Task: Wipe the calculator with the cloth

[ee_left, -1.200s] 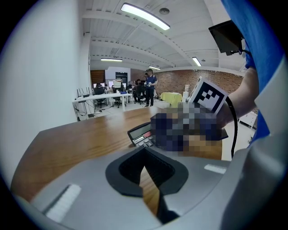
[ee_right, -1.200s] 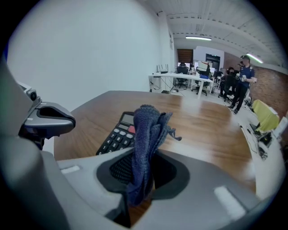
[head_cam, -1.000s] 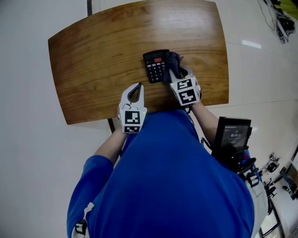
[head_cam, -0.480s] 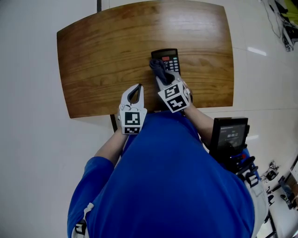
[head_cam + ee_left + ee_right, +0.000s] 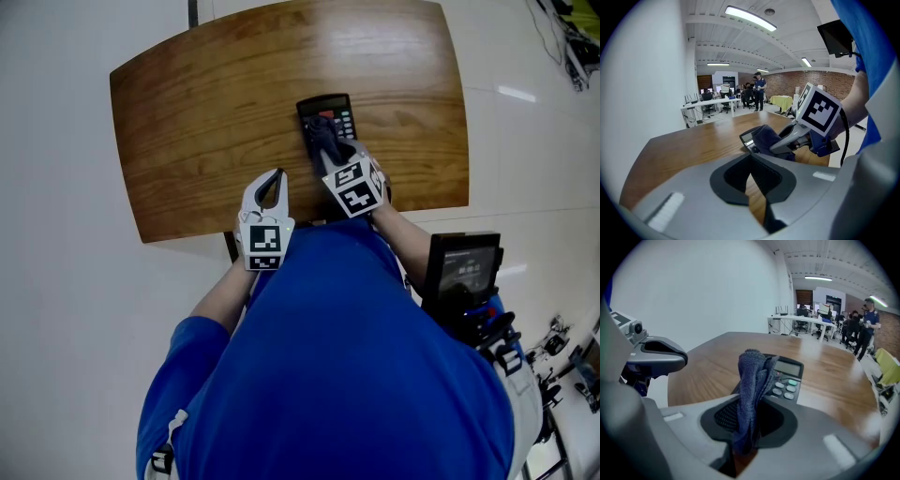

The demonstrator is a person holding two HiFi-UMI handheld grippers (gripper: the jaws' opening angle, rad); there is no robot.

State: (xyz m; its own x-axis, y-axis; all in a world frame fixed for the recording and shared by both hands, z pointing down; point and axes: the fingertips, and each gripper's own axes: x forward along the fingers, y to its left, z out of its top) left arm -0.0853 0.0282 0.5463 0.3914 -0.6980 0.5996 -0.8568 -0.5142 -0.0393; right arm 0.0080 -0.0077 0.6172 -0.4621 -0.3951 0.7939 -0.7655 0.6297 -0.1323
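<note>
A: Head view, item one: calculator (image 5: pixel 339 114), lying flat on the worktop (image 5: pixel 206 122), right of centre. What is sitting on it?

B: The cloth (image 5: pixel 322 131), dark blue and bunched, covering the keypad's left part. The right gripper (image 5: pixel 328 145) is clamping it. The right gripper view is showing the jaws pinched on the fabric, with the wad standing up between them.

A: Item two, left gripper (image 5: pixel 275 178)?

B: Hovering at the near edge, apart from the calculator, jaws closed together on nothing.

A: Step in hand?

B: Wiping, I judge, mid-stroke. The next move is calling for dragging the cloth across the uncovered keys and display, pressing lightly so the calculator is not sliding.
</note>
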